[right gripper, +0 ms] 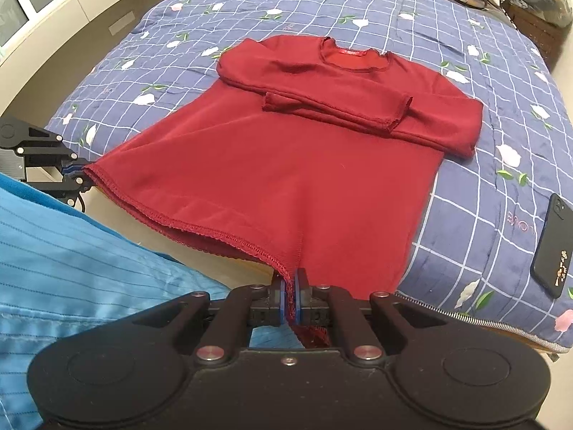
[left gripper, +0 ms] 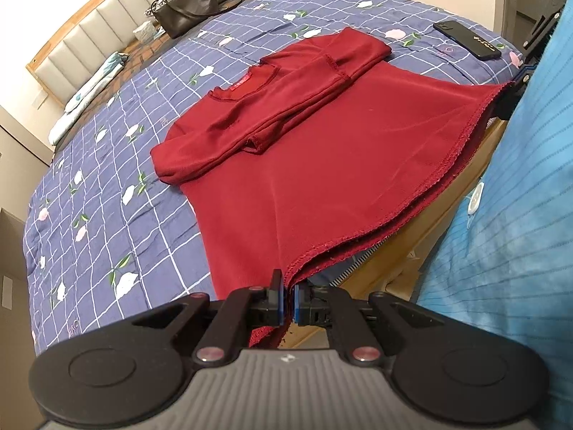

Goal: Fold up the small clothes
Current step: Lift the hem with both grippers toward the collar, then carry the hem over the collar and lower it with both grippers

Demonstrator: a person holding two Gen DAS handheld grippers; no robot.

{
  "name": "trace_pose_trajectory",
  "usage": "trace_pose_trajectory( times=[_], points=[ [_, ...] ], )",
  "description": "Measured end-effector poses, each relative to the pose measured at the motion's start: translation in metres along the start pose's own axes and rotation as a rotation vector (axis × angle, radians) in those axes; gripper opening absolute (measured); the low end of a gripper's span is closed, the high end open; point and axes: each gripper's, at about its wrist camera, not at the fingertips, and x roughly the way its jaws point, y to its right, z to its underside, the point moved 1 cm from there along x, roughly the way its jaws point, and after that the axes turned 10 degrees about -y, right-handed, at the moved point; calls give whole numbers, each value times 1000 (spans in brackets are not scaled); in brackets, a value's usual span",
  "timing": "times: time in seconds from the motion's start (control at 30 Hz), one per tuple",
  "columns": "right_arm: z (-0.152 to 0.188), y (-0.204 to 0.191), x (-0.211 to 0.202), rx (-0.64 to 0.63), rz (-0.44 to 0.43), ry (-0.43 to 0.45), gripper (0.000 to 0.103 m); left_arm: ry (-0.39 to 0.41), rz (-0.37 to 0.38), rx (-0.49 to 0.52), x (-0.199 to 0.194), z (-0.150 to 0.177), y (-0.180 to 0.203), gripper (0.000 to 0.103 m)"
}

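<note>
A dark red long-sleeved top lies face up on the blue checked quilt, both sleeves folded across its chest. My left gripper is shut on one corner of the hem, and in the right wrist view the left gripper pinches that corner at the far left. My right gripper is shut on the other hem corner of the top. In the left wrist view, the right gripper shows at the right edge. The hem is stretched between the two, off the bed's near edge.
A black phone lies on the quilt beside the top, also the phone. A brown handbag sits near the padded headboard. A person's blue striped clothing fills the space between the grippers.
</note>
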Motion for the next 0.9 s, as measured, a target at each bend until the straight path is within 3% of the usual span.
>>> trace_pose_trajectory(
  times=[0.37,0.77,0.9],
  points=[
    [-4,11,4,12,-28,-20,5,-41,15,-35,5,-9,0,4],
    [-24,25,10,32,-49,-26,5,-94,3,6,18,-31,-9,4],
    [-38,31,11,16,-37,-26,5,-54,-26,35,14,-46,-18,4]
  ],
)
